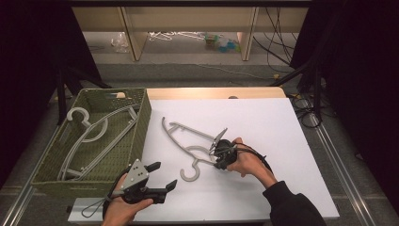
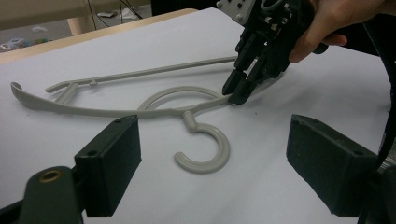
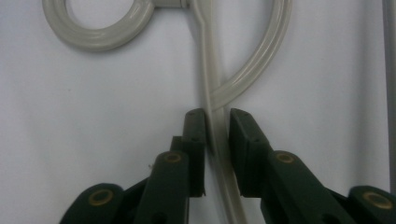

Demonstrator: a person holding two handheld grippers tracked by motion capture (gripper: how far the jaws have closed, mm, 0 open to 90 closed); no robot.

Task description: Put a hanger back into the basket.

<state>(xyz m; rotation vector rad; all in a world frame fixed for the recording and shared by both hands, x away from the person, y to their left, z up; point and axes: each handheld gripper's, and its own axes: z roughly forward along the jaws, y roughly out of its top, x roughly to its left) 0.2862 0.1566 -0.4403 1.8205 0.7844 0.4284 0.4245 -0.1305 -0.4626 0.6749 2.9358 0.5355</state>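
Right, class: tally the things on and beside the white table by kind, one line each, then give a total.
Grey hangers: 2, one on the table, one in the basket
Green woven basket: 1
Hand-held grippers: 2, left gripper, right gripper
Total: 5

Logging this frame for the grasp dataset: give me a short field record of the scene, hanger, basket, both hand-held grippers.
work surface: white sheet on the table
hanger on sheet: grey plastic hanger, lying flat, hook toward the person
right hand-held gripper: jaws closed on the hanger's arm, next to the curved loop
left hand-held gripper: jaws wide apart, nothing between them, near the sheet's front edge, facing the hook
basket: green woven basket left of the sheet
basket contents: second grey hanger lying inside
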